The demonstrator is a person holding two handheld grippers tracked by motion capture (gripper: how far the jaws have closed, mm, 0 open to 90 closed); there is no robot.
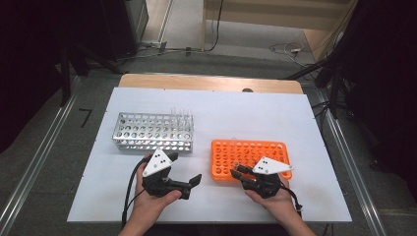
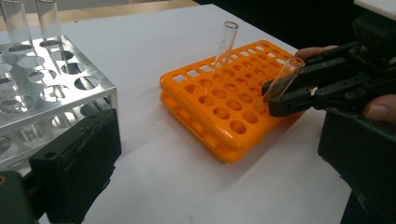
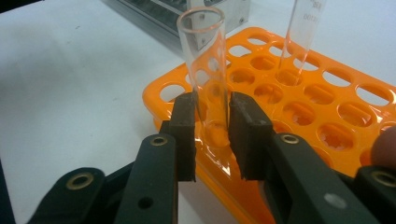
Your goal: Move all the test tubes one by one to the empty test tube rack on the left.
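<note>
An orange tube rack [image 1: 248, 158] lies on the white table, right of centre. My right gripper [image 3: 211, 121] is shut on a clear glass test tube [image 3: 203, 60] over the rack's near corner. The tube leans, and its lower end is down among the holes. The left gripper view shows that tube [image 2: 283, 77] pinched in the right gripper [image 2: 275, 95]. A second tube [image 2: 226, 44] stands tilted in a far hole of the rack [image 2: 219, 107]. My left gripper [image 1: 189, 186] rests left of the rack, its jaws wide apart with nothing between them.
A metal tube rack [image 1: 152, 132] stands at the left, with a few clear tubes [image 1: 181, 114] in its far right corner. It sits close to my left jaw in the left gripper view. White table [image 1: 255, 120] stretches behind both racks.
</note>
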